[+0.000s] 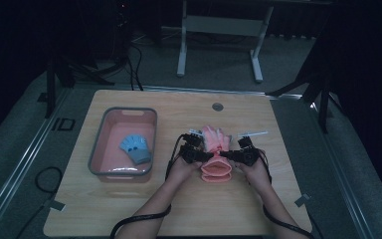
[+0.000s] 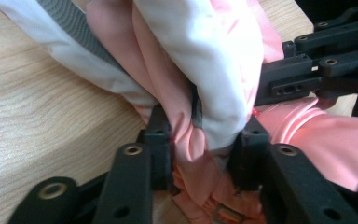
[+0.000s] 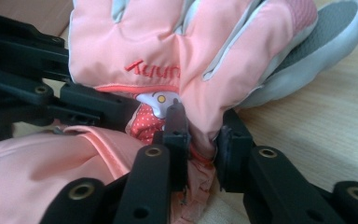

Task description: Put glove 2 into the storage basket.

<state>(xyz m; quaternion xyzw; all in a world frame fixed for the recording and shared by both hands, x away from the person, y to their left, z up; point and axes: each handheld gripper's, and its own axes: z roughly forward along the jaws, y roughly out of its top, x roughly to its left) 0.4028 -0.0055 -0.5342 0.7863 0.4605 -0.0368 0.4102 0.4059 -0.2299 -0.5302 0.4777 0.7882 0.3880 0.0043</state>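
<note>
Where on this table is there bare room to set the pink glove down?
Bare wood lies right of the right gripper, along the table edge, and at the near edge below the bin. The middle is crowded: both grippers clamp the pink glove; left gripper.

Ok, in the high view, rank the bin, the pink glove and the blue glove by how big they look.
Largest to smallest:
1. bin
2. pink glove
3. blue glove, lying inside the bin
</note>
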